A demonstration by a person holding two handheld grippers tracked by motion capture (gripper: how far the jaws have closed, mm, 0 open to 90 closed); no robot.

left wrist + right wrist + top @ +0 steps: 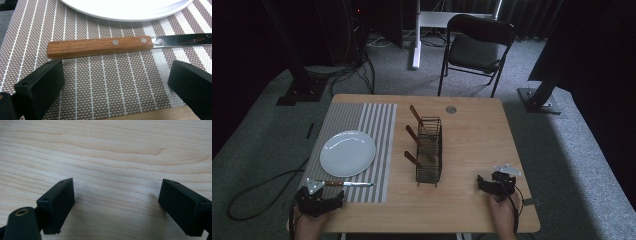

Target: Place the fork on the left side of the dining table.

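A knife [346, 183] with a wooden handle [100, 46] and a steel blade lies on the striped placemat [377, 125], just in front of the white plate [348, 153]. My left gripper [319, 200] rests at the table's near left corner, a little short of the handle. Its jaws stand open [116, 83] with only placemat between them. Over at the near right, my right gripper [492, 186] is open too, above bare wood [116, 202]. A black wire caddy [429, 149] in the middle holds three more wooden-handled utensils.
A round grey disc [451, 109] is set into the table near its far edge. A black folding chair [477, 45] stands on the carpet behind the table. Cables trail off the left side.
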